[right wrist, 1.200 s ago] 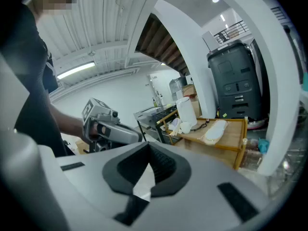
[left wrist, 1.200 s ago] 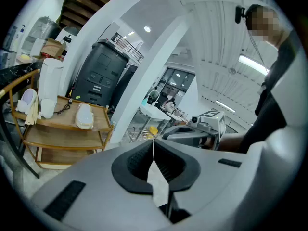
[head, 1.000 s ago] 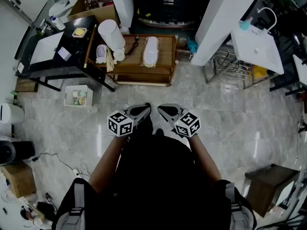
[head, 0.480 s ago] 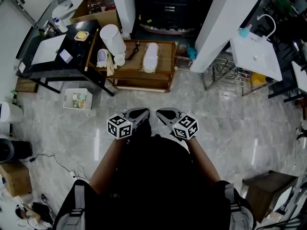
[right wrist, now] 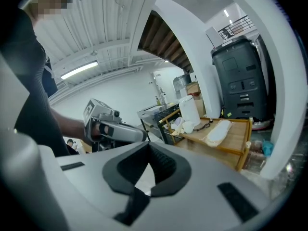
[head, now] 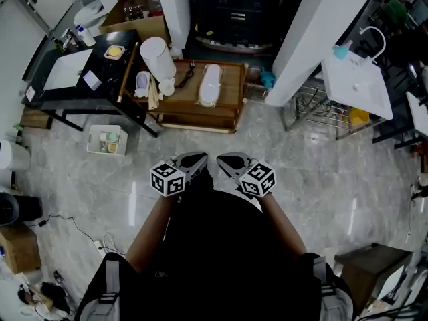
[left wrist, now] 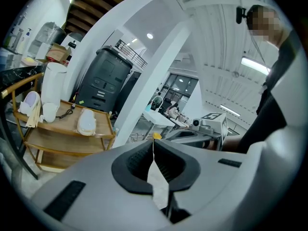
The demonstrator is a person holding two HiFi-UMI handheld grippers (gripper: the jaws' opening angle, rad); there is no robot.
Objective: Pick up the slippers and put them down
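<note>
The person stands on the pale marble floor point(head: 321, 172) with a gripper in each hand, both drawn in close to the body and side by side. The left gripper point(left wrist: 153, 141) has its jaws pressed together with nothing between them, and the right gripper point(right wrist: 149, 142) is the same: pads meeting, empty. The two tips sit near each other without touching.

The slippers are well apart from both grippers, across the open floor on the top shelf of a low wooden rack point(head: 231, 79). The white slipper point(head: 210, 84) lies flat near the middle of the shelf. The second slipper point(head: 142, 81) is pale with a lilac tinge, and it is propped up at the shelf's left end, just beside a tall white canister point(head: 158, 57). A black cable point(head: 187, 69) trails across the wood between the canister and the white slipper.

Left of the rack is a black table point(head: 107, 69), and a white basket point(head: 107, 140) sits on the floor in front of it. Behind the rack looms a dark grey copier point(left wrist: 103, 83). A white sink point(head: 358, 79) stands off to the right, past a white pillar point(head: 301, 32).
</note>
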